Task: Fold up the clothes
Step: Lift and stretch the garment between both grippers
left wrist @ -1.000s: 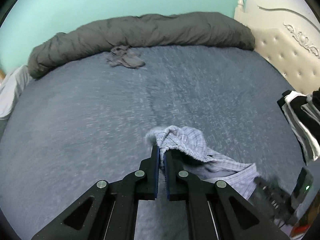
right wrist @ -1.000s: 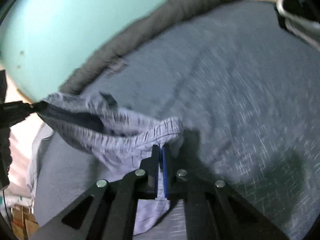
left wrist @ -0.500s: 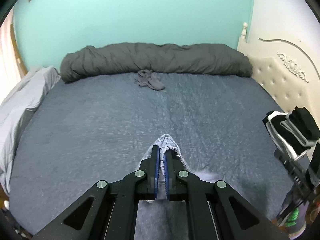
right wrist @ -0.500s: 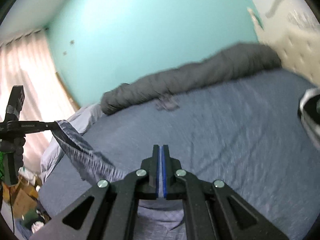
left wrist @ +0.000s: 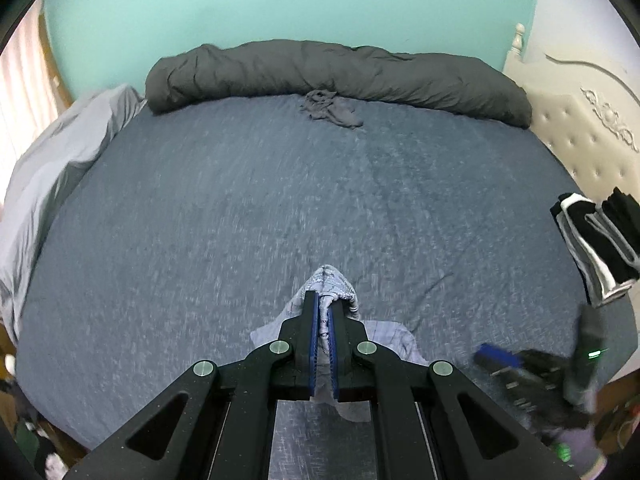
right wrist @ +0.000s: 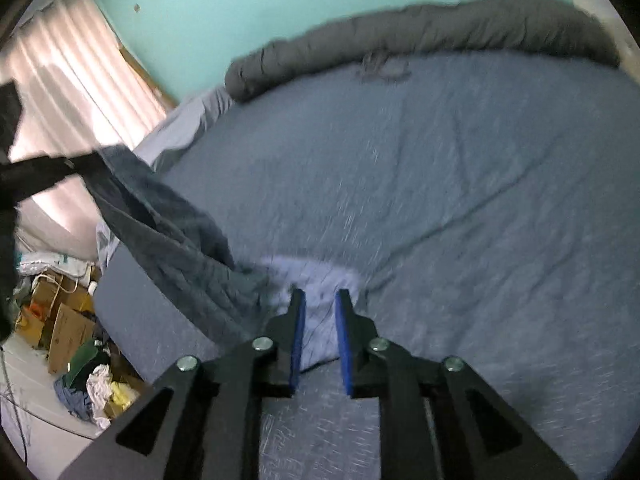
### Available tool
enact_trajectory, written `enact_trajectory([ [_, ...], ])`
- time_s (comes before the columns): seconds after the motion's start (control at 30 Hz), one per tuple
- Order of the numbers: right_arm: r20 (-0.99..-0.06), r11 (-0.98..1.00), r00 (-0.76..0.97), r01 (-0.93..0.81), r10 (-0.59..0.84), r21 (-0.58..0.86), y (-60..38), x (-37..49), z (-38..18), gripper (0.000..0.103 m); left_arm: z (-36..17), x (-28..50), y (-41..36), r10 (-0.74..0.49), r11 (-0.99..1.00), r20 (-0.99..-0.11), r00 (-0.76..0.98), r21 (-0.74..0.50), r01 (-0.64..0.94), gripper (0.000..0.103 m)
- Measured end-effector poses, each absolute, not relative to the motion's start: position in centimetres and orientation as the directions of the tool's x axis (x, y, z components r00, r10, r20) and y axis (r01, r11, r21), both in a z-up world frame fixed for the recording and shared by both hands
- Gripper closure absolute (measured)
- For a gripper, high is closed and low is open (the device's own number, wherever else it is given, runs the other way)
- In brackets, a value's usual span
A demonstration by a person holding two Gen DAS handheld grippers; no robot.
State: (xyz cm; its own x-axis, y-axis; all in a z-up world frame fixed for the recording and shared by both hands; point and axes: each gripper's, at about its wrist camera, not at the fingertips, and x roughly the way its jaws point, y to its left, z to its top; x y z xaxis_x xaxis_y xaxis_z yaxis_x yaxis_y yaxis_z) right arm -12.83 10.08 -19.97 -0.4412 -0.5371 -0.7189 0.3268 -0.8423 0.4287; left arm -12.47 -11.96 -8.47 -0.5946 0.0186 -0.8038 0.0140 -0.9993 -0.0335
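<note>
Hanging from left tool: checked garment

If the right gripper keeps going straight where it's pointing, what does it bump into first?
Probably the light plaid garment bunched right ahead of the open right gripper, lying on the blue bed sheet. Depth is blurry, so how close it is stays uncertain.

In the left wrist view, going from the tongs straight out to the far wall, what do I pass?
Left tongs shut on the plaid garment → bare blue bedsheet → crumpled grey garment → rolled dark duvet → teal wall.
</note>
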Motion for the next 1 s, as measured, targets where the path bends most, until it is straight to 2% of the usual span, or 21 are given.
enact_trajectory([
  [0.03,-0.723,-0.839,-0.428,0.330,-0.542,0.433,9.4,-13.1,-20.8,0.076,-9.1,-12.4,-12.4,0.019,-0.999,-0.807,-0.590,-0.038,0.021,0.098],
  [0.1,-0.730,-0.833,-0.407,0.340,-0.549,0.436,8.0,-13.5,-22.2,0.056,-10.3,-12.1,-13.3,0.019,-0.998,-0.814,-0.581,-0.048,0.035,0.098],
  [0.13,-0.735,-0.829,-0.394,0.355,-0.551,0.432,6.9,-14.0,-22.7,0.054,-10.7,-12.1,-13.7,0.018,-0.998,-0.815,-0.579,-0.051,0.041,0.098],
  [0.27,-0.762,-0.815,-0.354,0.442,-0.542,0.374,2.7,-15.3,-24.5,0.046,-12.3,-12.1,-15.5,0.016,-0.996,-0.821,-0.571,-0.064,0.063,0.098],
  [0.43,-0.812,-0.796,-0.302,0.531,-0.499,0.292,-1.8,-16.8,-26.8,0.045,-13.6,-11.8,-17.4,0.022,-0.992,-0.824,-0.566,-0.090,0.092,0.098],
  [0.47,-0.821,-0.787,-0.289,0.551,-0.492,0.277,-2.7,-17.1,-27.4,0.051,-13.8,-11.8,-17.8,0.023,-0.991,-0.825,-0.565,-0.094,0.097,0.098],
  [0.5,-0.831,-0.781,-0.285,0.570,-0.477,0.253,-3.3,-17.1,-27.8,0.070,-13.9,-11.8,-18.3,0.023,-0.990,-0.826,-0.564,-0.097,0.103,0.098],
  [0.57,-0.850,-0.773,-0.277,0.598,-0.447,0.212,-4.2,-17.0,-28.5,0.092,-14.0,-11.9,-19.1,0.022,-0.989,-0.828,-0.561,-0.101,0.111,0.098],
  [0.6,-0.849,-0.771,-0.277,0.600,-0.450,0.213,-4.1,-16.9,-28.4,0.096,-13.9,-11.7,-19.4,0.019,-0.988,-0.827,-0.562,-0.101,0.116,0.098],
  [0.67,-0.840,-0.774,-0.289,0.595,-0.459,0.217,-3.5,-16.7,-28.0,0.100,-13.6,-11.5,-20.1,0.016,-0.987,-0.824,-0.567,-0.104,0.122,0.098],
  [0.8,-0.785,-0.774,-0.343,0.580,-0.515,0.255,-0.6,-16.1,-24.7,0.101,-12.5,-10.8,-21.2,0.023,-0.981,-0.814,-0.581,-0.129,0.143,0.098],
  [1.0,-0.685,-0.785,-0.479,0.578,-0.549,0.224,4.0,-14.4,-15.9,0.101,-9.6,-9.3,-21.2,0.028,-0.979,-0.792,-0.610,-0.145,0.143,0.098],
])
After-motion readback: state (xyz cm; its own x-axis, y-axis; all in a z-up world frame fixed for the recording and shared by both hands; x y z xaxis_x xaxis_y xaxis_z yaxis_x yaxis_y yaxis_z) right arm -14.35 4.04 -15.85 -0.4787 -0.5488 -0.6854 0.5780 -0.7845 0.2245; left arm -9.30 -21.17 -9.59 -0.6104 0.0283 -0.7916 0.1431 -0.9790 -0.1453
